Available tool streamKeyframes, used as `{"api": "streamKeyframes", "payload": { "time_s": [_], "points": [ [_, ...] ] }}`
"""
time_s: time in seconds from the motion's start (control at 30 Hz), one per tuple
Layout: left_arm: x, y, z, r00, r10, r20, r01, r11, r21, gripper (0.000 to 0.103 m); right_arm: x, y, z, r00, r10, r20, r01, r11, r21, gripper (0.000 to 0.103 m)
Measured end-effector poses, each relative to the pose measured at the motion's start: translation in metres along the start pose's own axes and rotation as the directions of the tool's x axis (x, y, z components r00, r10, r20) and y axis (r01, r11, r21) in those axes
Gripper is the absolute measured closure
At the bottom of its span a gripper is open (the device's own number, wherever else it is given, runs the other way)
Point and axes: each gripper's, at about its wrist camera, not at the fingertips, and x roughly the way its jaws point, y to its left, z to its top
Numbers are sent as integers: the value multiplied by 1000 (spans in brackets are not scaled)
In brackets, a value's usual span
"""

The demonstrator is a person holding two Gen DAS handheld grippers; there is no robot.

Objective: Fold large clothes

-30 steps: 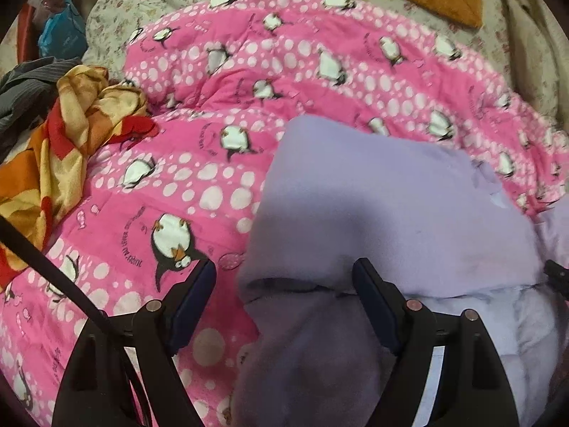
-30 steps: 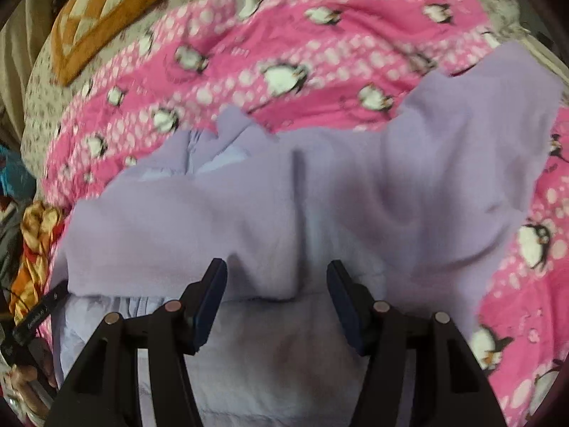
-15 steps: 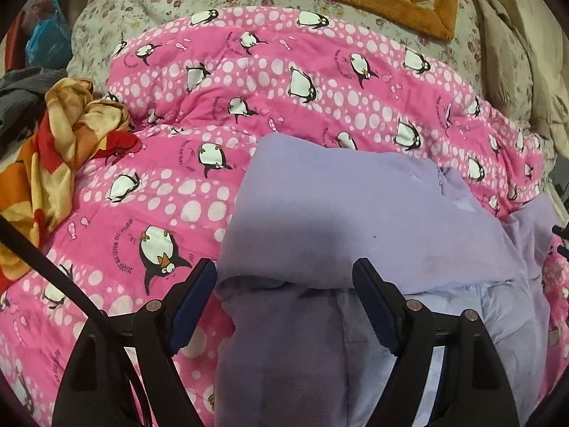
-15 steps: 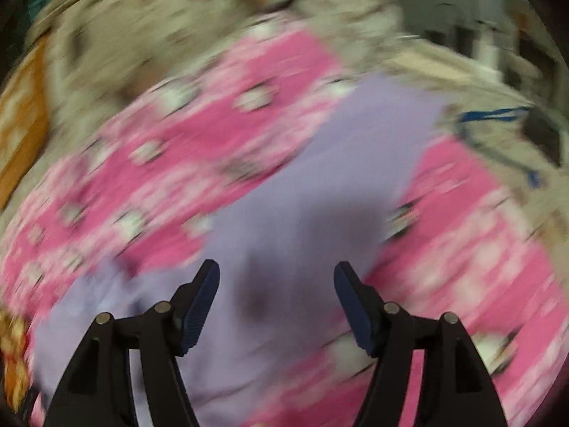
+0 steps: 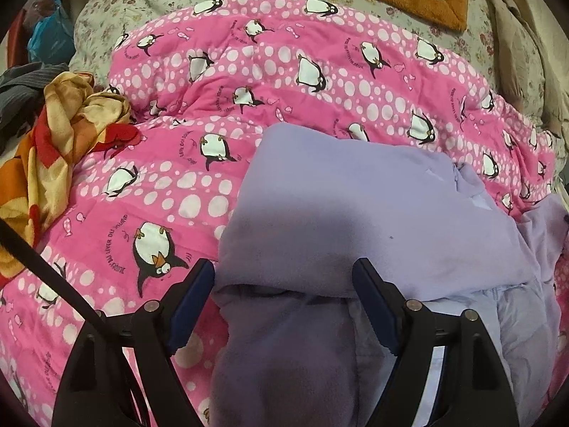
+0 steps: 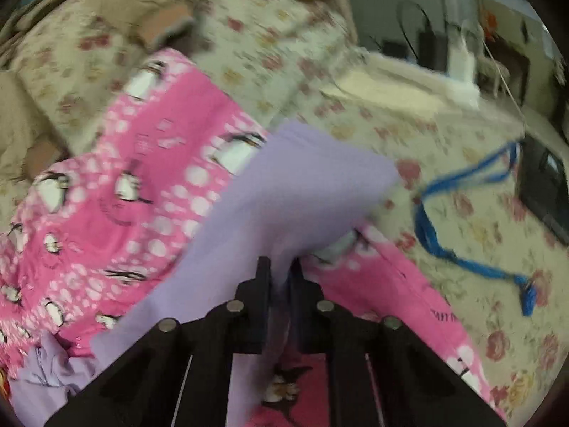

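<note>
Matt lilac fleece garment (image 5: 355, 213), quilted cotton blanket (image 5: 284, 82)

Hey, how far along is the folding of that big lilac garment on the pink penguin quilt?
Partly done. One flap of the lilac garment already lies folded over its body on the penguin quilt. In hand: the right tongs have just closed on an outlying part of it, while the left tongs stand open over the fold. Left: bring that part across and finish folding.

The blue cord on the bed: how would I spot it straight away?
Find the pink penguin quilt, then look past its edge to the flowered bedsheet. The blue cord lies there in a loose loop, beside a dark flat object, the only bright blue thing among pale florals.
</note>
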Motion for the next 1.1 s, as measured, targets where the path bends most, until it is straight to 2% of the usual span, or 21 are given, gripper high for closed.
{"api": "streamKeyframes", "payload": {
  "time_s": [0.07,0.2,0.23,0.3,0.37,0.43,0.47,0.5,0.53,0.6,0.67,0.73,0.8,0.9,0.97,1.03,1.1],
  "points": [
    [-3,2,1,1000,-14,8,14,1000,-12,51,-24,19,-1,996,85,39,-83,995,-51,94],
    [-9,7,4,999,-44,17,45,998,-49,51,-83,85,-17,957,287,33,-273,937,-219,94],
    [-10,8,4,999,-50,16,51,997,-56,51,-104,115,-31,936,352,7,-336,897,-288,94],
    [-14,10,4,998,-63,24,65,995,-73,51,-127,156,-54,905,423,-41,-409,838,-362,94],
    [-18,12,3,997,-65,39,68,995,-76,51,-142,205,-90,846,514,-143,-524,747,-409,94],
    [-21,13,3,997,-63,48,66,995,-74,51,-148,247,-137,775,569,-275,-629,651,-425,92],
    [-22,14,2,997,-66,49,70,995,-74,51,-146,263,-159,752,566,-339,-659,616,-432,88],
    [-22,15,2,996,-71,48,75,994,-75,51,-146,275,-179,740,548,-390,-672,594,-442,72],
    [-23,16,2,996,-77,44,80,994,-74,51,-143,283,-194,741,517,-429,-672,585,-455,54],
    [-24,17,2,995,-90,42,93,993,-77,51,-141,287,-216,752,467,-465,-657,590,-470,51],
    [-26,17,3,993,-109,49,113,990,-87,51,-141,275,-219,758,469,-453,-648,621,-441,49],
    [-28,14,4,990,-136,48,140,986,-91,51,-142,262,-212,767,480,-426,-635,662,-398,39],
    [-31,11,4,983,-179,37,182,979,-90,51,-143,248,-202,779,476,-407,-615,708,-348,37],
    [-37,1,6,970,-237,47,241,964,-109,51,-158,227,-191,811,467,-353,-574,753,-323,33],
    [-34,-12,9,967,-255,8,255,960,-113,51,-158,210,-182,824,480,-300,-558,780,-284,25],
    [-26,-29,13,966,-255,-45,250,964,-88,51,-157,192,-174,833,488,-260,-544,808,-227,23],
    [-14,-51,20,973,-217,-80,214,976,-45,51,-152,179,-167,834,489,-256,-538,824,-175,23]
  ]
}}
